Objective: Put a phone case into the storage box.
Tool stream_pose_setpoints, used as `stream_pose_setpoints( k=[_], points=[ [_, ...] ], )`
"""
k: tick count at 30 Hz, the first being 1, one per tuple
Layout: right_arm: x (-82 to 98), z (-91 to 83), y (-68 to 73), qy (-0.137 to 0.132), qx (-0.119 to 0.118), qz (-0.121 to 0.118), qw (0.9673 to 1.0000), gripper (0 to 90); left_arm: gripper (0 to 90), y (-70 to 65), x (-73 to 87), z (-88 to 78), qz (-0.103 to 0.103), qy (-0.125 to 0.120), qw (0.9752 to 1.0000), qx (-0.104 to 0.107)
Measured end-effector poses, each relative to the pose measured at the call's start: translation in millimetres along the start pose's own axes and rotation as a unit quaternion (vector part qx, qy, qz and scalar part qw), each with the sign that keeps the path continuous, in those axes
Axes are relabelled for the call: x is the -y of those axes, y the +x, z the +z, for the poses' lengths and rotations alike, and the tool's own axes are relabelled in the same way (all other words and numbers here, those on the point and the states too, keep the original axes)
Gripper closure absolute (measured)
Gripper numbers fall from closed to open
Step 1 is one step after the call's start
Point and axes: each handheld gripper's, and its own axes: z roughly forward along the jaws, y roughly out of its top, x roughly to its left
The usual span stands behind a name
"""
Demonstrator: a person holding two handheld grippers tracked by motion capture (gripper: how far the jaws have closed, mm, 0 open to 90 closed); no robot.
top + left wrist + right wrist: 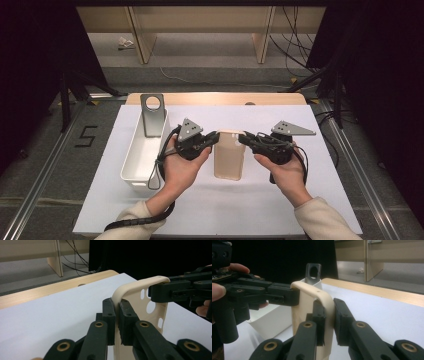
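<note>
A cream phone case (229,156) lies lengthwise at the middle of the white table, its far end lifted between the two grippers. My left gripper (214,137) is shut on the case's far left corner; in the left gripper view its pads (116,315) pinch the curved rim of the case (140,293). From the other side, my right gripper (242,138) is shut on the far right corner. In the right gripper view its jaws clamp the case's rounded edge (324,298). Each gripper view also has the other gripper biting the opposite corner.
A white rectangular bin (131,162) stands left of my left hand, with a grey metal stand (152,114) with a round hole at its far end. The table's wooden far edge (215,98) runs behind. Dark curtains flank both sides.
</note>
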Motion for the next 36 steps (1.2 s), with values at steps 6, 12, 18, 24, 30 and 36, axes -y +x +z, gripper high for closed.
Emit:
stream_pose_setpoints(
  k=[6, 12, 18, 24, 30, 36],
  points=[
    [-0.2, 0.8, -0.2, 0.005, 0.010, -0.022, 0.9997, 55.8, 84.6, 0.9, -1.2, 0.7, 0.010, -0.001, 0.9999, -0.009],
    [-3.8, -3.0, -0.6, 0.007, 0.022, -0.061, 0.9978, 30.0, 84.6, 7.1, -2.6, 0.8, 0.008, -0.006, 0.9997, -0.021],
    [-3.1, -8.3, -1.3, 0.005, 0.020, -0.081, 0.9965, 24.8, 84.7, 12.9, -5.1, -1.7, 0.007, -0.010, 0.9994, -0.031],
    [1.4, -15.8, -6.3, 0.009, 0.021, -0.084, 0.9962, 22.7, 84.6, 20.9, -11.0, -7.9, 0.001, -0.017, 0.9990, -0.041],
    [7.9, -26.2, -14.6, 0.015, 0.030, -0.081, 0.9961, 22.2, 84.7, 29.2, -19.3, -20.4, -0.001, -0.030, 0.9982, -0.051],
    [14.5, -36.5, -23.0, 0.019, 0.042, -0.074, 0.9962, 22.1, 84.6, 39.3, -25.2, -32.9, -0.004, -0.039, 0.9973, -0.062]
  ],
)
